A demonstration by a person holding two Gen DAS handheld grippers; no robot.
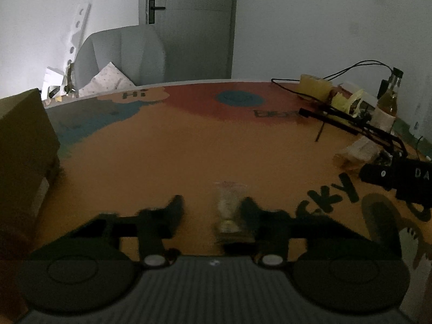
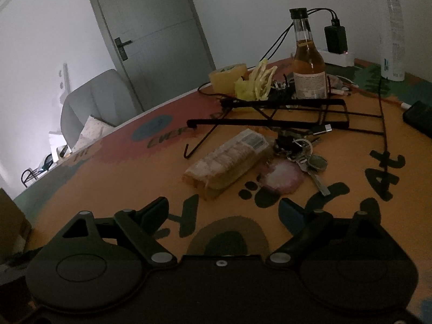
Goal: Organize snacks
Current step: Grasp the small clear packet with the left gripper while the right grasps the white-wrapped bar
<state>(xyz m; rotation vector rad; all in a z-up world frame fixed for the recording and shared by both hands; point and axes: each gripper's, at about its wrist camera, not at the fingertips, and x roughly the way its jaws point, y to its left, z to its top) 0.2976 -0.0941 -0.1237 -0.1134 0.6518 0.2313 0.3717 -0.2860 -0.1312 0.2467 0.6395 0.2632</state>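
Observation:
In the left wrist view my left gripper (image 1: 209, 206) is open low over the orange table mat (image 1: 175, 156). A small clear snack packet (image 1: 230, 210) lies on the mat between the fingers, close to the right finger (image 1: 249, 210). In the right wrist view my right gripper (image 2: 224, 210) is open and empty. A wrapped packet of biscuits (image 2: 229, 159) lies on the mat ahead of it, apart from the fingers. The same packet shows at the right of the left wrist view (image 1: 356, 154), beside the other gripper's body (image 1: 399, 178).
A black wire rack (image 2: 283, 116), a bottle of amber drink (image 2: 309, 64), a tape roll (image 2: 228, 78), yellow wrappers (image 2: 256, 83), keys (image 2: 305, 154), cables and a phone (image 2: 418, 117) crowd the far right. A cardboard box (image 1: 24, 145) stands at the left. A grey chair (image 1: 121, 56) is behind the table.

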